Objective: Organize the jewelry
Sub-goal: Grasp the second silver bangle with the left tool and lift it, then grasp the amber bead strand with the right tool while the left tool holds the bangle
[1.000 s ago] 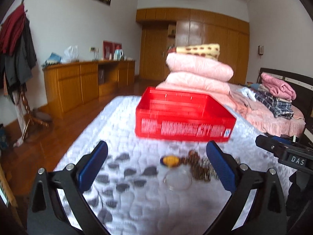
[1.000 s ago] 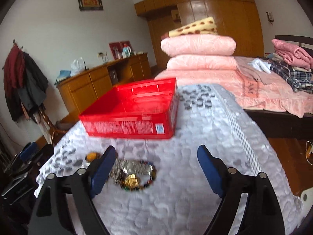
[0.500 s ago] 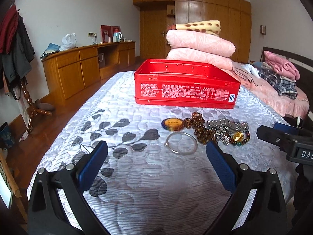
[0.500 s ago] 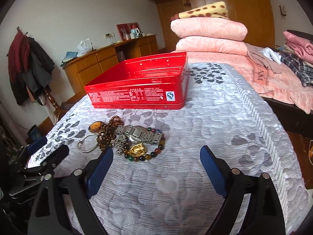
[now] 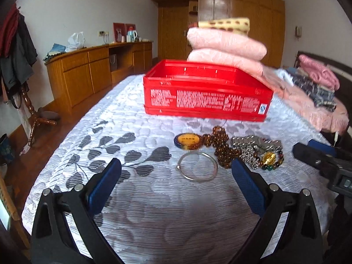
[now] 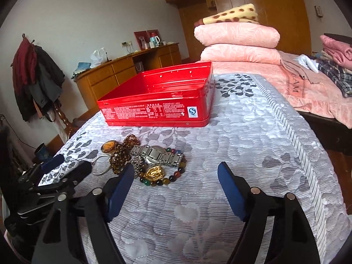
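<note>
A pile of jewelry lies on the quilted bed cover in front of an open red tin box (image 5: pixel 206 96) (image 6: pixel 158 103). It holds a silver bangle (image 5: pixel 197 169), an amber pendant (image 5: pixel 187 141) (image 6: pixel 108 147), brown beads (image 5: pixel 220 143) (image 6: pixel 120 158), a steel watch (image 6: pixel 156 155) and a coloured bead bracelet with a gold charm (image 6: pixel 157 175) (image 5: pixel 269 158). My left gripper (image 5: pixel 176 172) is open and empty just short of the bangle. My right gripper (image 6: pixel 176 177) is open and empty just short of the bracelet.
Stacked pink quilts (image 6: pixel 237 44) lie behind the box. Folded clothes (image 5: pixel 316 81) are on the bed at right. A wooden sideboard (image 5: pixel 88 74) and a coat stand (image 6: pixel 37 79) stand at left. The bed edge drops off at right (image 6: pixel 308 154).
Both grippers have moved down and closer to the jewelry pile, which now sits larger and nearer the fingertips. Both stayed open.
</note>
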### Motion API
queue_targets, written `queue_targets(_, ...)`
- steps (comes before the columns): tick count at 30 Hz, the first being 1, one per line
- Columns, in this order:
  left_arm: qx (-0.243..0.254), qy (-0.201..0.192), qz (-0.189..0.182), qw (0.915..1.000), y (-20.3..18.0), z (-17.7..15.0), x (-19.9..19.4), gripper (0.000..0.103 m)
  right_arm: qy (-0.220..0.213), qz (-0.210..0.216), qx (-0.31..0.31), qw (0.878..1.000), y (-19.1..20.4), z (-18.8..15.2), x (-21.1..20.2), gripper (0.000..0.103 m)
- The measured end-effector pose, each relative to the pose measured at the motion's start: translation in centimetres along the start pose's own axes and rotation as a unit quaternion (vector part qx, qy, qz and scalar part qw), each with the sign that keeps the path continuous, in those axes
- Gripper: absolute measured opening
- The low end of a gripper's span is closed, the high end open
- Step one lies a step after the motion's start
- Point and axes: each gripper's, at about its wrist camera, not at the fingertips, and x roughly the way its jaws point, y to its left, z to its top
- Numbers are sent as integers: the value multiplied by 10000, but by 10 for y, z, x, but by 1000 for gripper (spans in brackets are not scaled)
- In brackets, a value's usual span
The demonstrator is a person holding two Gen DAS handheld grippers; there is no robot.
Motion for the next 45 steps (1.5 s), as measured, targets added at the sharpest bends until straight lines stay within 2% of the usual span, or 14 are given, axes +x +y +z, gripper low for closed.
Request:
queue_targets(3, 95, 269, 14, 9996, -6, 3, 9, 94, -41, 29, 53, 10000, -3, 0, -1, 77)
queue_targets(6, 145, 584, -114, 9981, -9, 2, 21, 70, -48, 35, 79, 10000, -6, 0, 0, 77)
queue_targets(7, 136, 663, -127, 9976, -9, 1, 24, 67, -47, 36, 89, 9999, -7, 0, 0, 77)
queue_targets(17, 78, 843, -158, 9963, -12, 7, 34, 66, -28, 77, 102, 9999, -7, 1, 3, 77)
queue_targets(20, 139, 798, -213, 9965, -14, 6, 33, 50, 13, 73, 70, 9999, -4, 0, 5, 77)
queue_targets(21, 164, 779, -242, 9965, -14, 5, 33, 48, 25, 70, 61, 10000, -4, 0, 5, 77)
queue_targets(29, -31, 587, -481, 9971, -6, 2, 22, 48, 155, 179, -20, 9997, 4, -2, 7, 77)
queue_targets(32, -106, 485, -349, 9982, 4, -1, 15, 48, 159, 268, -97, 9995, 10, 0, 8, 74)
queue_targets(34, -114, 417, -166, 9989, 11, 1, 13, 48, 198, 412, -127, 9989, 16, 2, 10, 66)
queue_targets(37, -161, 327, 49, 9993, 24, 3, 11, 48, 276, 643, -138, 9975, 29, 5, 18, 63)
queue_targets(45, -426, 219, 172, 9987, 53, 10, 9, 48, 515, 858, -363, 9943, 71, 15, 47, 54)
